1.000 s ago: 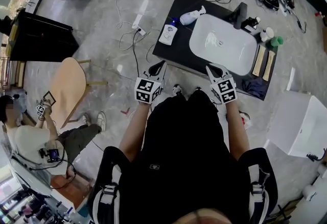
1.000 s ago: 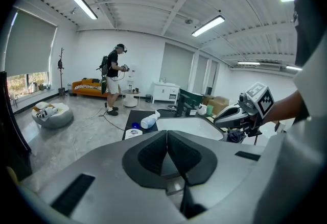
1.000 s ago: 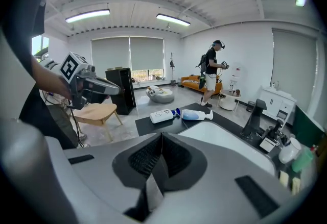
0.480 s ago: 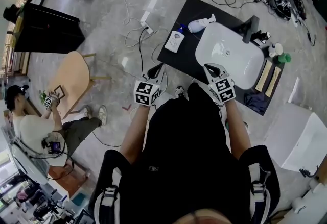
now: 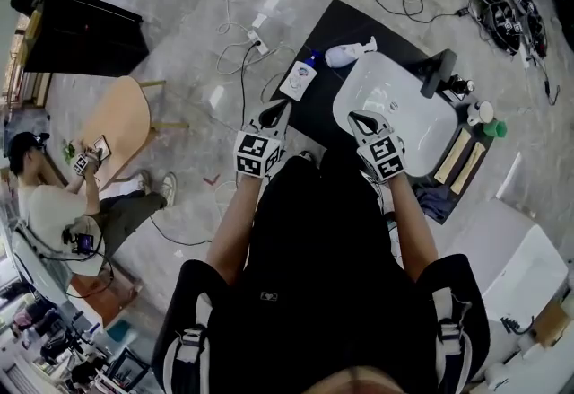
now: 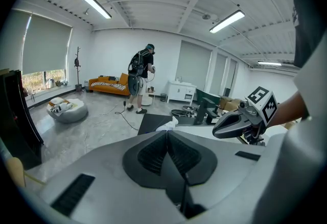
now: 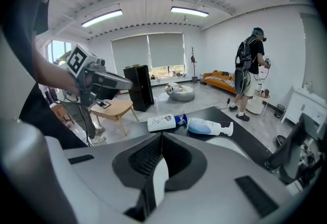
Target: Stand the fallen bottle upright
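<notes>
Pump bottle (image 5: 345, 54) & flat bottle (image 5: 299, 78) lie upper-centre beside basin (image 5: 421, 109); left gripper (image 5: 283, 107), right gripper (image 5: 353, 118) both closed, empty.

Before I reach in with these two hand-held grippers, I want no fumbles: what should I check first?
1. Fallen bottle in sight: ok. The pump bottle lies on its side on the black counter beside the sink.
2. Which bottle is meant: cannot tell. A blue-capped white bottle lies flat next to it.
3. Left hand-held gripper empty: ok. Its jaws are shut on nothing.
4. Right hand-held gripper ready to grasp: not ok. Its jaws are shut and empty.
5. Standing room on the counter: ok. There is bare surface near both bottles.
</notes>
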`<action>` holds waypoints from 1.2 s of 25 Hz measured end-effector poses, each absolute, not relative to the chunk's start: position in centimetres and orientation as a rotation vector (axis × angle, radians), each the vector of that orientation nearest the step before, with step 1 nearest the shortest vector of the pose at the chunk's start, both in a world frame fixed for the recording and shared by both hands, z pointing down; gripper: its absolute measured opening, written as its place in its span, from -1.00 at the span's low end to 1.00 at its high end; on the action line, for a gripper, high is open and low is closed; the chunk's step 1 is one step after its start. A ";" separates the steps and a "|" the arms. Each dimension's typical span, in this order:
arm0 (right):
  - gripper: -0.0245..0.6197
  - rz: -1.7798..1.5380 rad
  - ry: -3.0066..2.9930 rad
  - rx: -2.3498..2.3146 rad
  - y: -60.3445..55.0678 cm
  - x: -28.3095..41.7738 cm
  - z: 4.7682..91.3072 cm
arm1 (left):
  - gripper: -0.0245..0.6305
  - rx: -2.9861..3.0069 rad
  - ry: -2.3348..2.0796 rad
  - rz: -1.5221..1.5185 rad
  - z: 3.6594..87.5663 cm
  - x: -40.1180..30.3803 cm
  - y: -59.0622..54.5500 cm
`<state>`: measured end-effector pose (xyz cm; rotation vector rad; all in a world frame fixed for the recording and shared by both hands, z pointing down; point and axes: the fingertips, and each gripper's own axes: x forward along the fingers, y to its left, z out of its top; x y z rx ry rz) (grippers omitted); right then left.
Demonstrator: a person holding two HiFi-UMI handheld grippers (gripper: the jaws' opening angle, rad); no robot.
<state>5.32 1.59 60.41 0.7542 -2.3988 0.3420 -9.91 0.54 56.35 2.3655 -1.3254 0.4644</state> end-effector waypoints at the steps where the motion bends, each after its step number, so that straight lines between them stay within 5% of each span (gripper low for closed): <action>1: -0.74 0.342 -2.398 0.749 1.4 5.6 60.4 | -0.88 2.364 -1.326 0.463 56.5 -9.6 0.3; 30: -0.74 0.495 -2.214 0.941 -1.7 3.9 62.7 | -0.87 2.386 -0.986 0.674 64.8 -10.1 -9.8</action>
